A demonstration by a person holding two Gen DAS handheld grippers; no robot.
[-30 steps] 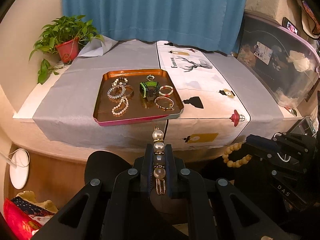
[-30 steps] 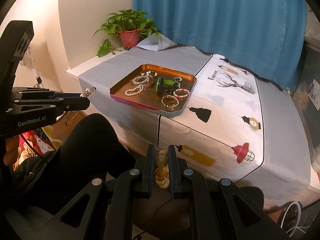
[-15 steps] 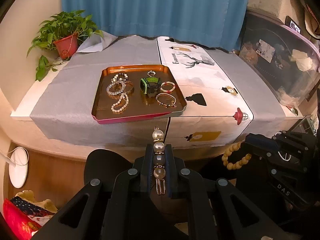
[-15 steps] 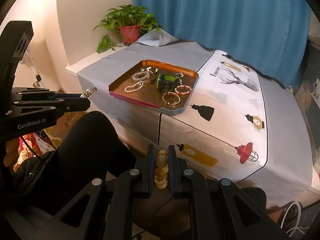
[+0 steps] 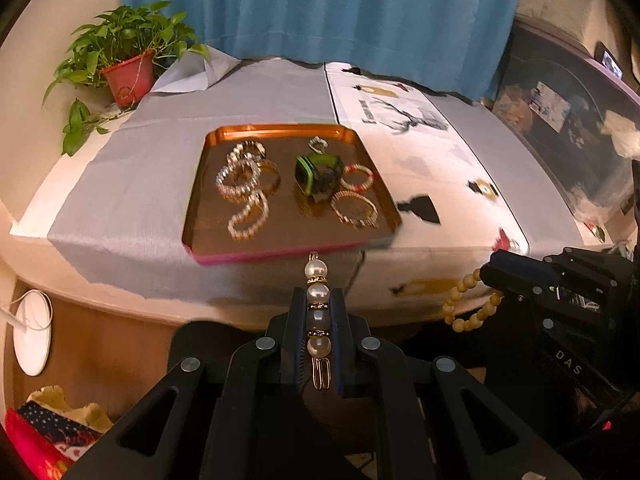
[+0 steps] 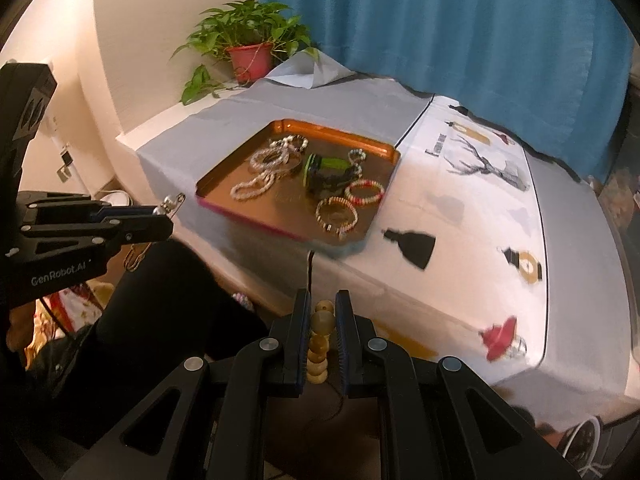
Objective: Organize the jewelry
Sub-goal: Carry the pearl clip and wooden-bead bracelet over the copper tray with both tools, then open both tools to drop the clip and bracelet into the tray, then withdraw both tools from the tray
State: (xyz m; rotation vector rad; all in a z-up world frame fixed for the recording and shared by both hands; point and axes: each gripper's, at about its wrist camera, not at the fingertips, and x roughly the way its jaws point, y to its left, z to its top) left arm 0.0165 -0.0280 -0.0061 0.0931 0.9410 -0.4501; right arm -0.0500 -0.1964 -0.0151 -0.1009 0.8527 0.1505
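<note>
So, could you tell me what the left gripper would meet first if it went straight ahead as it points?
Probably the near rim of the copper tray, with the pearl hair clip arriving first; depth is uncertain.

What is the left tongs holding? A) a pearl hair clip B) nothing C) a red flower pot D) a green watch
A: the left tongs are pinched shut on the pearl hair clip, its pearls in a row between the fingers; the green watch lies on the tray.

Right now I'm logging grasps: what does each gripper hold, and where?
The left gripper pinches the pearl hair clip by its rear pearls; the right gripper clamps the wooden bead bracelet across several beads.
</note>
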